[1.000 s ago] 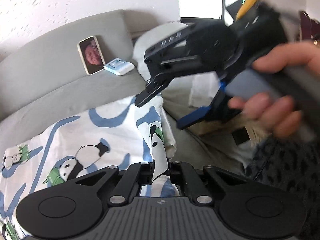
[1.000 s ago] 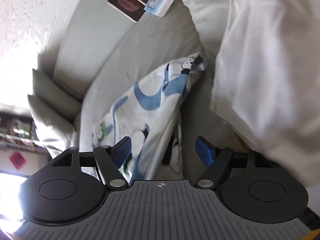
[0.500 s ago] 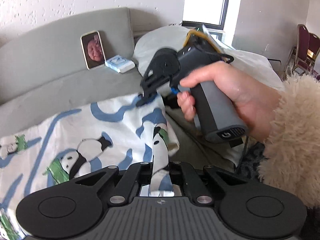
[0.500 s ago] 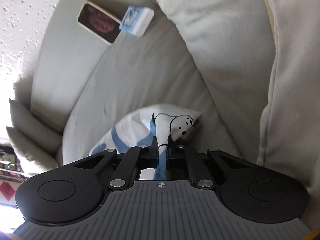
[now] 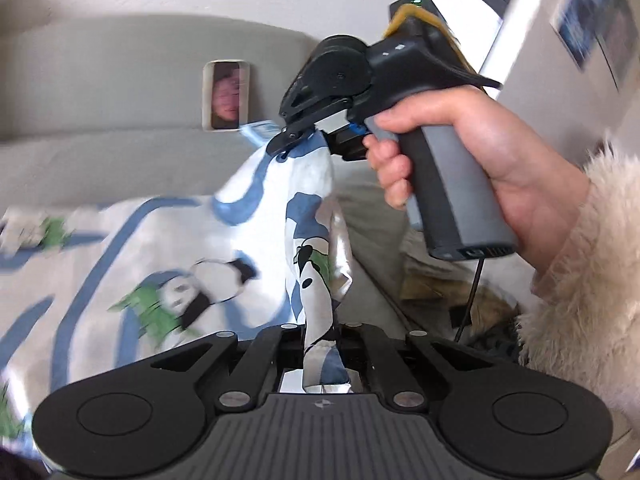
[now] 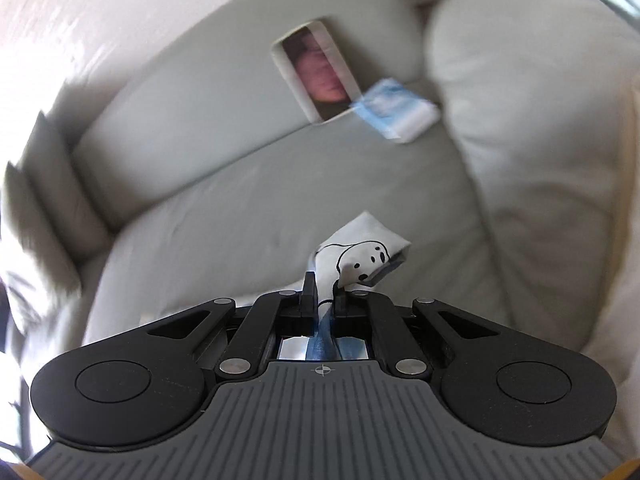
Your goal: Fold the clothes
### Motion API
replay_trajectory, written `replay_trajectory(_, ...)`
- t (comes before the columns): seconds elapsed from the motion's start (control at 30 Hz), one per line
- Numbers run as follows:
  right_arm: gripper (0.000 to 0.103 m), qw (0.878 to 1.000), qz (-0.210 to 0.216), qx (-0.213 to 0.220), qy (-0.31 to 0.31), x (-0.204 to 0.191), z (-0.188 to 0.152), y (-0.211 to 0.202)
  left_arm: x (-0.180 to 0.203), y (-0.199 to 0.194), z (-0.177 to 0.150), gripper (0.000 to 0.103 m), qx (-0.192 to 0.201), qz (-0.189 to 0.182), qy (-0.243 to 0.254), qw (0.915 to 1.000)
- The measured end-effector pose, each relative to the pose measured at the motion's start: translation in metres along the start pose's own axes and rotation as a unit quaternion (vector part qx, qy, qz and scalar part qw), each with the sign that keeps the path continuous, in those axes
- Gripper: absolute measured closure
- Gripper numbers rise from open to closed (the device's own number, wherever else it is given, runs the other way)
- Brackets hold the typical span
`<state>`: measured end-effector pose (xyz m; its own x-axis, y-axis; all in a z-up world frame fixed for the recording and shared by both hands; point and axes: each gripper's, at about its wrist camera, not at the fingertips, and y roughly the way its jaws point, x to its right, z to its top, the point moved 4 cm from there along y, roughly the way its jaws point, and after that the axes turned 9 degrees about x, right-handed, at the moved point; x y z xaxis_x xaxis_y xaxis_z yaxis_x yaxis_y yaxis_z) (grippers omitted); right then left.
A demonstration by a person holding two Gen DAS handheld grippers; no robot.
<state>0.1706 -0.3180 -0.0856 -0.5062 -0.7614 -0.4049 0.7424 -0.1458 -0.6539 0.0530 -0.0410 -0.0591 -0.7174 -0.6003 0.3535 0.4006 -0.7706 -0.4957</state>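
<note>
Containers: showing none | left gripper (image 5: 320, 332): jaws pinching panda-print garment (image 5: 168, 264) hem | right gripper (image 6: 324, 296): jaws clamping its corner, right hand (image 5: 472, 160) gripping handle, angling downward over sofa (image 6: 240, 184)

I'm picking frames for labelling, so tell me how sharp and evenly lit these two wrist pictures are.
Left wrist view: the panda-print white and blue cloth smears at the left, the bright window is blown out at top right, and the hand holding the right gripper is fairly sharp. Right wrist view: the grey sofa and propped phone are motion-blurred, with glare at the left edge; the near gripper body stays crisp.
</note>
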Motion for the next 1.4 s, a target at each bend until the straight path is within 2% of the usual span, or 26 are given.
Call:
replay_trajectory(0.17, 0.098, 0.993, 0.007, -0.022, -0.115, -0.093, -0.025, 0.022, -0.073, -0.039, -0.006, 0.103, 0.025, 0.05, -0.083, 0.995)
replay_trajectory(0.27, 0.098, 0.984, 0.015, -0.055, -0.166, -0.145, -0.049, 0.049, -0.118, -0.06, -0.012, 0.103, 0.038, 0.081, -0.14, 0.9861)
replay_trajectory(0.43, 0.098, 0.97, 0.009, -0.098, -0.224, -0.203, -0.087, 0.096, -0.167, -0.082, -0.023, 0.103, 0.052, 0.128, -0.189, 0.9722)
replay_trajectory(0.6, 0.098, 0.961, -0.013, -0.118, -0.25, -0.227, -0.106, 0.123, -0.186, -0.09, -0.029, 0.103, 0.061, 0.122, -0.231, 0.9633)
replay_trajectory(0.7, 0.098, 0.959, -0.012, -0.104, -0.263, -0.237, -0.108, 0.121, -0.196, -0.092, -0.025, 0.103, 0.072, 0.107, -0.256, 0.958)
replay_trajectory(0.8, 0.096, 0.956, -0.002, -0.098, -0.278, -0.247, -0.107, 0.121, -0.211, -0.092, -0.023, 0.103, 0.076, 0.107, -0.283, 0.9499)
replay_trajectory(0.9, 0.071, 0.96, 0.035, -0.113, -0.254, -0.258, -0.107, 0.123, -0.225, -0.094, -0.029, 0.101, 0.073, 0.14, -0.289, 0.9443)
replay_trajectory(0.93, 0.052, 0.963, 0.058, -0.126, -0.232, -0.258, -0.106, 0.126, -0.228, -0.095, -0.031, 0.101, 0.073, 0.155, -0.286, 0.9427)
replay_trajectory(0.97, 0.048, 0.966, 0.082, -0.133, -0.206, -0.258, -0.105, 0.125, -0.23, -0.097, -0.033, 0.094, 0.074, 0.17, -0.282, 0.9412)
replay_trajectory(1.0, 0.048, 0.968, 0.102, -0.136, -0.182, -0.257, -0.103, 0.123, -0.232, -0.099, -0.035, 0.075, 0.075, 0.186, -0.278, 0.9395)
replay_trajectory(1.03, 0.047, 0.971, 0.111, -0.129, -0.168, -0.253, -0.099, 0.118, -0.235, -0.103, -0.037, 0.065, 0.081, 0.204, -0.274, 0.9363)
replay_trajectory(1.07, 0.045, 0.973, 0.12, -0.122, -0.153, -0.249, -0.095, 0.112, -0.239, -0.107, -0.039, 0.057, 0.087, 0.222, -0.271, 0.9326)
replay_trajectory(1.1, 0.044, 0.975, 0.129, -0.114, -0.138, -0.245, -0.09, 0.107, -0.239, -0.111, -0.039, 0.057, 0.095, 0.232, -0.264, 0.9314)
replay_trajectory(1.2, 0.044, 0.978, 0.131, -0.104, -0.128, -0.227, -0.077, 0.085, -0.24, -0.117, -0.035, 0.054, 0.11, 0.246, -0.238, 0.9329)
replay_trajectory(1.3, 0.044, 0.978, 0.12, -0.106, -0.133, -0.201, -0.069, 0.054, -0.229, -0.122, -0.032, 0.048, 0.101, 0.239, -0.199, 0.9451)
replay_trajectory(1.4, 0.044, 0.977, 0.112, -0.114, -0.138, -0.168, -0.069, 0.013, -0.218, -0.11, -0.03, 0.048, 0.082, 0.232, -0.137, 0.9595)
